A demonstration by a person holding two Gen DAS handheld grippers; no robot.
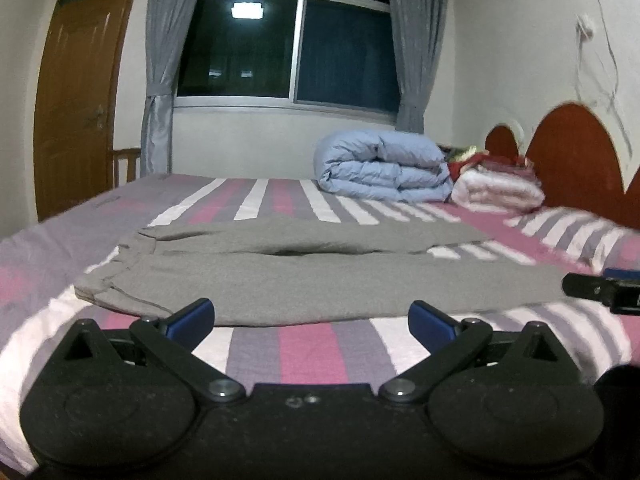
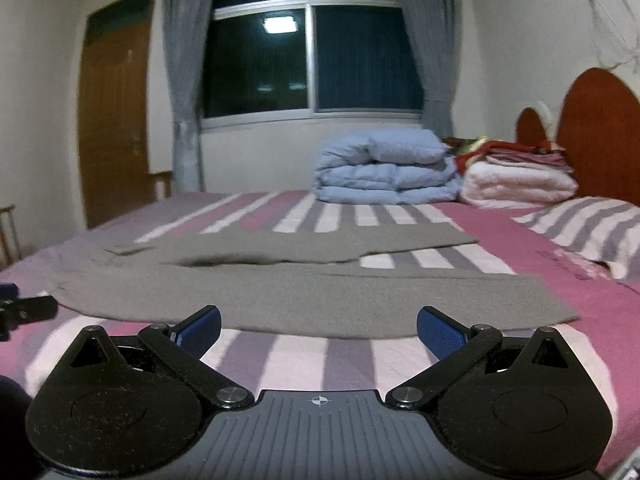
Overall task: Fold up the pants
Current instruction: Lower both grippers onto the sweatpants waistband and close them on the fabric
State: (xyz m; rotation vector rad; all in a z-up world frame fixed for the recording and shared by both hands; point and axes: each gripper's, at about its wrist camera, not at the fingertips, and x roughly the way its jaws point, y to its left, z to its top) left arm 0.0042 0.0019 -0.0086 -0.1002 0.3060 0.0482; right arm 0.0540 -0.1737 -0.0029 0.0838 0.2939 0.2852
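Grey pants (image 1: 304,280) lie flat across the striped bed, waistband to the left, both legs running to the right; they also show in the right wrist view (image 2: 312,296). My left gripper (image 1: 312,322) is open and empty, low over the bed just short of the near leg's edge. My right gripper (image 2: 318,332) is open and empty, also just short of the near leg, further toward the leg ends. The right gripper shows at the right edge of the left wrist view (image 1: 600,290); the left gripper shows at the left edge of the right wrist view (image 2: 24,312).
A folded blue duvet (image 1: 384,170) and a pile of pink and red bedding (image 1: 496,188) lie at the far side near the red headboard (image 1: 576,160). A striped pillow (image 2: 588,232) lies to the right. A window (image 1: 288,44) and a door (image 1: 76,92) are behind.
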